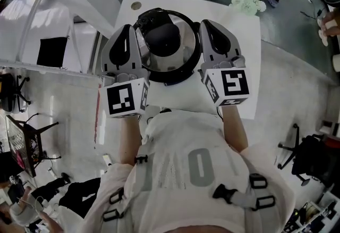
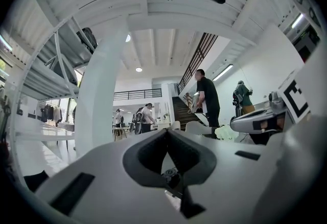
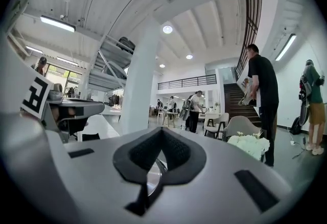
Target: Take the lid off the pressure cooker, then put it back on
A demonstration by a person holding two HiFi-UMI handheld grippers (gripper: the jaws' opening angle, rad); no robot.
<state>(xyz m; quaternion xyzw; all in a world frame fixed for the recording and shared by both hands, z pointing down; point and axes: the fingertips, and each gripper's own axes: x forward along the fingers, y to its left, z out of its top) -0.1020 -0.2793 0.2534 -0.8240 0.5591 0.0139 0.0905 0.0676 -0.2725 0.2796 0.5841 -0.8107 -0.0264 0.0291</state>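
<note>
Jaws pressed flat together cannot clamp the lid [image 1: 186, 46]. If it is lifted by squeezing it between the two gripper bodies, it may slip and drop onto the pressure cooker [image 1: 180, 72] or the desk [image 1: 241, 30].

Left gripper [image 1: 129, 30] and right gripper [image 1: 210, 24]: jaws fully clenched, pads meeting, nothing held. Both flank the cooker, which stands on the desk with its lid seated. Contact with it cannot be confirmed.

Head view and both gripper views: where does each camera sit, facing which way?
Head view: on the person's head, looking steeply down at the pressure cooker; shows left gripper, right gripper, forearms, chest.
Left gripper view: on the left gripper, facing level into the hall; its shut jaws fill the bottom.
Right gripper view: likewise, over its own shut jaws.
Shared: both gripper views show the white flowers.
</note>
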